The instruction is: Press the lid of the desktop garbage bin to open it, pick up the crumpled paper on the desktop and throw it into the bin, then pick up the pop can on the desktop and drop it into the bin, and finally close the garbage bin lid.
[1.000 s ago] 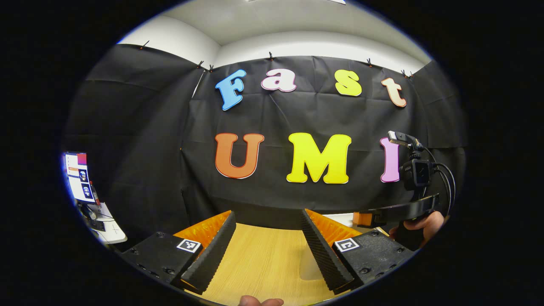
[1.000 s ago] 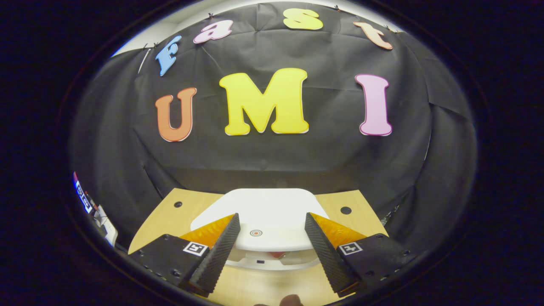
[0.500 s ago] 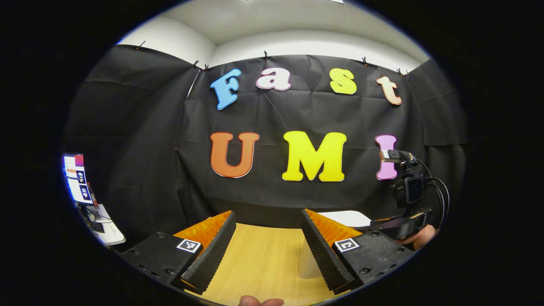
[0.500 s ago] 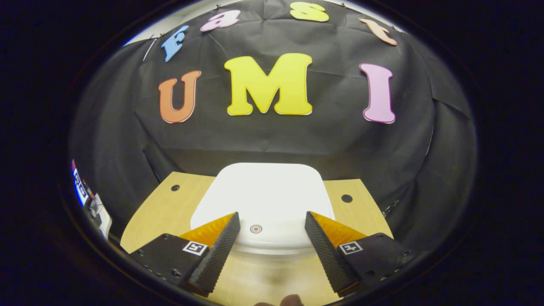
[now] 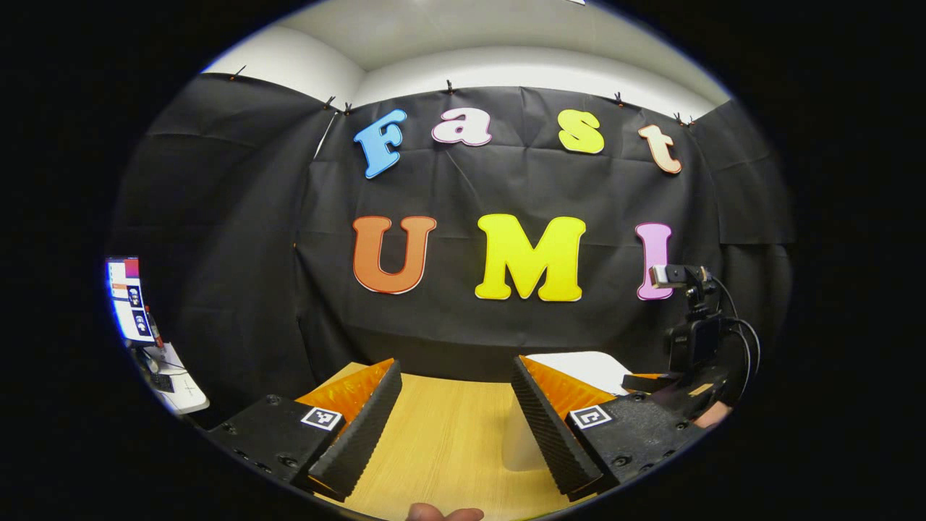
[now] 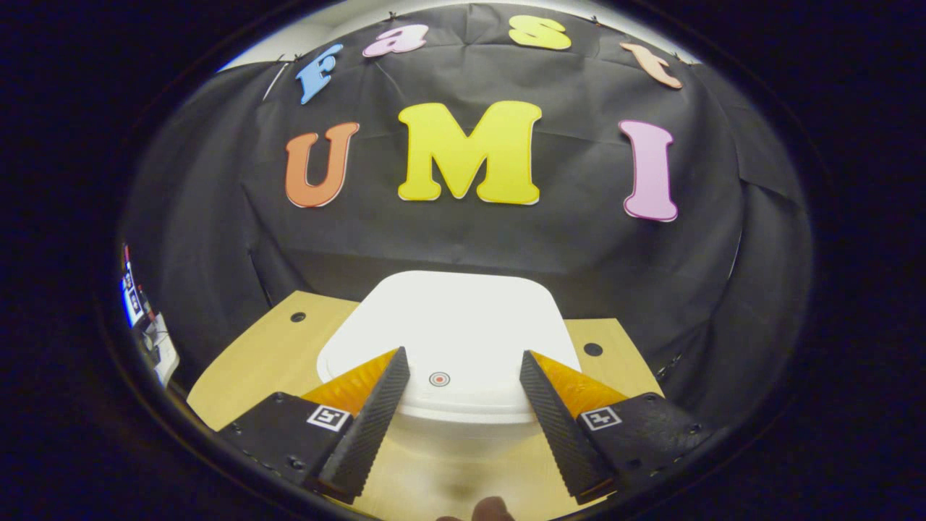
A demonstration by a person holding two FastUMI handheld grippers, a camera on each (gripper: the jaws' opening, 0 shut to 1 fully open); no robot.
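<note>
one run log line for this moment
bin lid: shut | right claw: open, over lid | left claw: open, over table

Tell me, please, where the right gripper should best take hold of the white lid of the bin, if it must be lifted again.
Probably at the lid's near front edge, by the small round mark, coming from the front, level with the rim. The lid lies flat, wide and smooth, so only its thin overhanging lip offers something to pinch. The right gripper, open, already faces that edge.
</note>
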